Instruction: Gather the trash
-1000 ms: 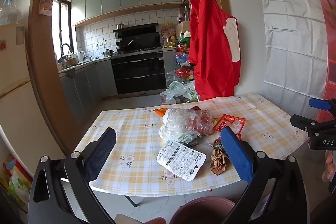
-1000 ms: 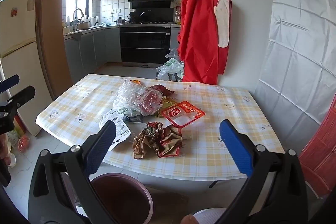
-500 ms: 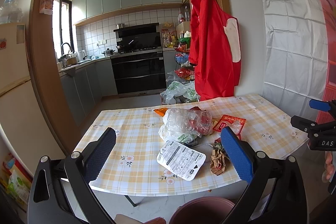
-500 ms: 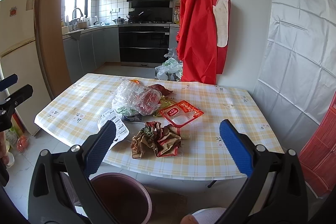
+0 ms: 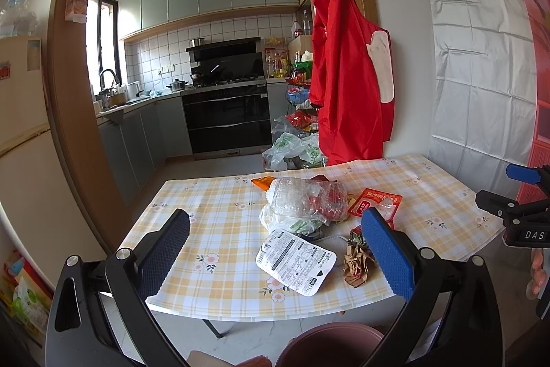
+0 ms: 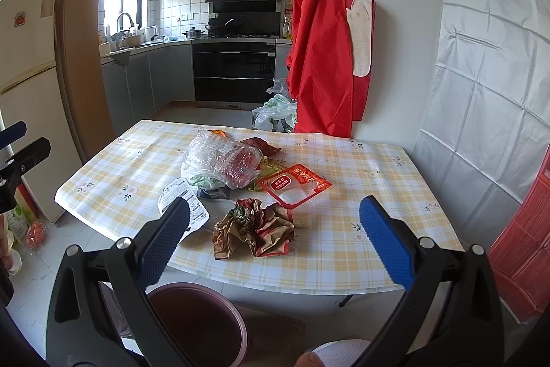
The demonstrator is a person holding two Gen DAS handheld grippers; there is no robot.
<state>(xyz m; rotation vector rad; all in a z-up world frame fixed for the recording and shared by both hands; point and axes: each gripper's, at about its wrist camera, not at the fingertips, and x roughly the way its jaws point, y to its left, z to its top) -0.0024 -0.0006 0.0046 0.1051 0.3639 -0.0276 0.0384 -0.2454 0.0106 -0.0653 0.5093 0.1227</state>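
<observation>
- Right hand-held gripper: pads spread wide, empty, low in the frame, lined up on the crumpled brown wrapper near the worktop's front edge.
- Left hand-held gripper: also spread, empty, framing the white printed pouch at lower centre.
- Step looks like first pick. Suggest: come down over the wrapper's bulk, close on a thick fold, not a loose flap.
- Bin sits bottom centre, just below the worktop edge; short carry.
- Further back: red tray, crushed clear plastic container, piled together mid-frame.
- Checked cloth is slick and may bunch.
- Kitchen behind; red apron hangs upper right.
</observation>
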